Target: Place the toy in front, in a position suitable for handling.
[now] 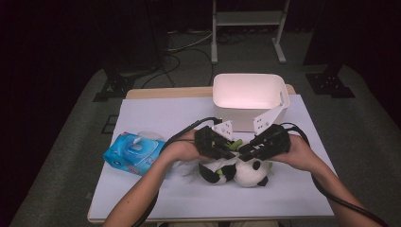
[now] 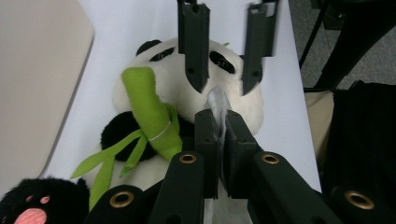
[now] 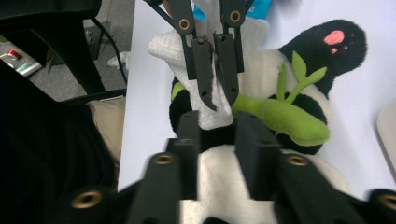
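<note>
No writing reads on the wipes pack (image 1: 134,152); left gripper (image 2: 219,133) jaws pinch a wipe (image 2: 217,105).

No readable text, not even on the blue wipes pack (image 1: 134,152)

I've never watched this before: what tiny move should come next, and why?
Probably wipe: the left gripper is shut on a white wet wipe at the black-and-white plush panda's face, and the right gripper straddles the panda's head without pressing. Close it first.
</note>
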{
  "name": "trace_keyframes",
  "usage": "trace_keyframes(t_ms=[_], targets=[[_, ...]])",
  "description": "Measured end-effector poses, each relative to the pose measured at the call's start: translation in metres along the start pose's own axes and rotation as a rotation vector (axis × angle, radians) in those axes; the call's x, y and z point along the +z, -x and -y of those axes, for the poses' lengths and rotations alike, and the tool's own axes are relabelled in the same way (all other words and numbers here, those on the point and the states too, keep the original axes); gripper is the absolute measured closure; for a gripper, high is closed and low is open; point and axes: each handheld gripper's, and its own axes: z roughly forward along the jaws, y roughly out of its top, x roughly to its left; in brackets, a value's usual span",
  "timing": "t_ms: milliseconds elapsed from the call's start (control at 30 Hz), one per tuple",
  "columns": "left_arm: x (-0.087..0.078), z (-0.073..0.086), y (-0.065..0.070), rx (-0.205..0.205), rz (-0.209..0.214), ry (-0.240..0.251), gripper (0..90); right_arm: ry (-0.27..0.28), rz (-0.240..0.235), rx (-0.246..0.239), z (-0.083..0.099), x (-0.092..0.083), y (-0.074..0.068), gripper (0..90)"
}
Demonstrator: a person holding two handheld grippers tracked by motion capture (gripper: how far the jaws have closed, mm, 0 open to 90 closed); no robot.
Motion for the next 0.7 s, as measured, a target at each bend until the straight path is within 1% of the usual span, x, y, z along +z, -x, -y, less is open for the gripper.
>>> trace_keyframes(t_ms=[33, 67, 100, 133, 167, 200, 233, 300, 333, 367, 400, 433, 467, 500, 533, 567, 600, 633, 667, 700], targets=[[0.0, 0.0, 0.0, 0.003, 0.0, -0.003, 85.7, -0.006, 0.008, 0.002, 0.0, 0.001, 0.0, 74.3], [0.0, -0.001, 0.0, 0.008, 0.002, -0.004, 85.6, -0.008, 0.005, 0.002, 0.0, 0.002, 0.001, 74.4], [0.001, -0.001, 0.001, 0.006, 0.002, -0.001, 85.4, -0.01, -0.006, 0.006, 0.0, 0.003, 0.002, 78.3], [0.001, -0.001, 0.001, 0.006, 0.002, -0.001, 85.1, -0.008, -0.008, 0.001, 0.0, 0.004, 0.002, 81.9], [0.001, -0.001, 0.0, 0.005, 0.005, -0.002, 83.2, -0.013, -0.022, 0.001, 0.0, 0.006, 0.002, 89.0], [0.001, -0.001, 0.0, 0.001, 0.009, -0.003, 83.2, -0.013, -0.022, 0.001, 0.0, 0.006, 0.002, 89.0], [0.0, 0.0, 0.0, 0.0, 0.008, -0.001, 78.8, -0.02, -0.022, -0.006, 0.001, 0.007, 0.001, 89.6], [-0.001, 0.0, 0.0, -0.008, 0.007, 0.004, 73.0, -0.028, -0.016, -0.003, 0.003, 0.007, 0.002, 89.7], [-0.002, 0.001, 0.0, -0.012, 0.005, 0.008, 73.0, -0.028, -0.016, -0.003, 0.003, 0.007, 0.002, 89.7], [-0.007, 0.003, -0.001, -0.019, 0.003, 0.018, 70.0, -0.033, -0.019, 0.004, 0.007, 0.005, 0.003, 89.8], [-0.007, 0.003, -0.001, -0.019, 0.003, 0.018, 69.1, -0.033, -0.019, 0.004, 0.007, 0.005, 0.003, 89.8], [-0.012, 0.005, -0.003, -0.028, -0.004, 0.03, 68.9, -0.026, -0.02, 0.021, 0.011, 0.001, 0.004, 89.9], [-0.012, 0.005, -0.003, -0.028, -0.004, 0.03, 68.8, -0.026, -0.02, 0.021, 0.011, 0.001, 0.004, 89.9], [-0.015, 0.007, -0.003, -0.039, -0.011, 0.035, 68.8, -0.02, -0.005, 0.033, 0.016, -0.006, 0.005, 89.8], [-0.018, 0.009, -0.003, -0.04, -0.015, 0.042, 68.8, -0.02, -0.005, 0.033, 0.016, -0.006, 0.005, 89.8], [-0.023, 0.011, -0.003, -0.044, -0.024, 0.046, 68.9, -0.02, 0.001, 0.044, 0.022, -0.012, 0.006, 89.8], [-0.023, 0.011, -0.003, -0.044, -0.024, 0.046, 68.9, -0.02, 0.001, 0.044, 0.022, -0.012, 0.006, 89.8], [-0.024, 0.013, -0.003, -0.048, -0.029, 0.047, 68.9, -0.02, 0.009, 0.065, 0.03, -0.02, 0.008, 89.8], [-0.026, 0.014, -0.003, -0.048, -0.033, 0.045, 68.9, -0.02, 0.009, 0.065, 0.03, -0.02, 0.008, 89.8], [-0.027, 0.016, -0.003, -0.052, -0.037, 0.043, 69.0, -0.019, 0.014, 0.072, 0.034, -0.023, 0.009, 89.8]])
